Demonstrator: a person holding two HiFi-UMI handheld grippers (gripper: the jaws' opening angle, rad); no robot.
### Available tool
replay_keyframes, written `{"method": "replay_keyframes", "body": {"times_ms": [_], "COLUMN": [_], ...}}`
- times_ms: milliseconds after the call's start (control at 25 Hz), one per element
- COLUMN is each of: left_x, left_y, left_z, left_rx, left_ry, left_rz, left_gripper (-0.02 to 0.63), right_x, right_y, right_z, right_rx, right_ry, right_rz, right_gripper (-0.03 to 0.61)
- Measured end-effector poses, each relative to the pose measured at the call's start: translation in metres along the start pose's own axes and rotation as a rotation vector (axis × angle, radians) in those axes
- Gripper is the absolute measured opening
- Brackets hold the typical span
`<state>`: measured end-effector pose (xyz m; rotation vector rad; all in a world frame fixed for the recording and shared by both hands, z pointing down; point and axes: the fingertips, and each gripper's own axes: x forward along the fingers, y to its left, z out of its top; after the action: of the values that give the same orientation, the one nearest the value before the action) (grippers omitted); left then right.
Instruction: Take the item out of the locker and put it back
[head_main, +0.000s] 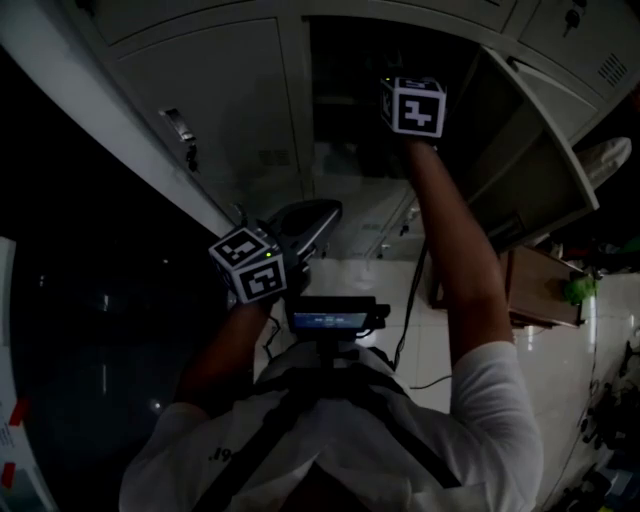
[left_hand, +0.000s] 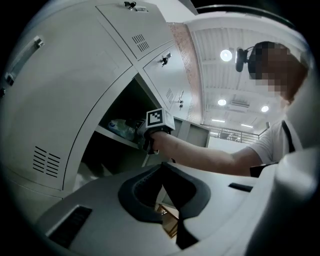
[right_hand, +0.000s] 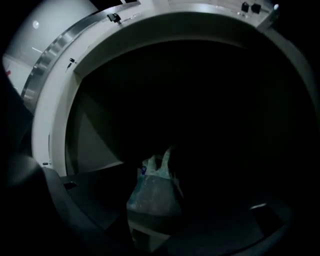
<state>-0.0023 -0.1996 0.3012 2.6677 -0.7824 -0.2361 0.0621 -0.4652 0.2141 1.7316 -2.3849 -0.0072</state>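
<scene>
A pale, crumpled plastic bag (right_hand: 154, 192) sits on the shelf of the open locker compartment (head_main: 372, 110). In the left gripper view the same bag (left_hand: 120, 128) lies just inside the opening. My right gripper (right_hand: 160, 212) points into the dark compartment, its jaws spread wide on either side of the bag without touching it. Its marker cube (head_main: 413, 105) is at the locker mouth, and its tips are hidden in the head view. My left gripper (left_hand: 162, 169) hangs lower, outside the locker, with its tips together and nothing in them. Its marker cube (head_main: 250, 264) is near my chest.
The compartment's door (head_main: 535, 150) stands swung open to the right. Closed locker doors (head_main: 215, 100) fill the left side. A wooden piece of furniture (head_main: 535, 285) stands on the white tiled floor (head_main: 400, 300) below, with a cable running down beside it.
</scene>
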Motion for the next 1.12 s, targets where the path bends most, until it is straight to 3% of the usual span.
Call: {"method": "replay_keyframes", "body": {"times_ms": [280,480,600,1120], "left_x": [0.003,0.0,0.0,-0.014], "left_y": [-0.008,-0.007,-0.009,-0.007], "left_z": [-0.006,-0.012,-0.013,0.002], "left_rx": [0.029,0.025,0.027,0.008], "left_ry": [-0.005,-0.006,-0.006,-0.008], "left_rz": [0.082,0.125,0.119,0.012], "left_gripper": [0.003,0.003,0.003,0.003], "right_x": [0.025,0.023,0.014,-0.054], "right_y": [-0.011,-0.002,0.003,0.003], "right_z": [-0.018,-0.02,-0.015,0.001], "right_rx": [0.043,0.005,-0.017,-0.041], "right_ry": [0.075,0.074,0.046,-0.079], "right_rz": [0.02,0.064,0.079,0.037], "right_gripper": [0.264,0.136,0.079,0.052]}}
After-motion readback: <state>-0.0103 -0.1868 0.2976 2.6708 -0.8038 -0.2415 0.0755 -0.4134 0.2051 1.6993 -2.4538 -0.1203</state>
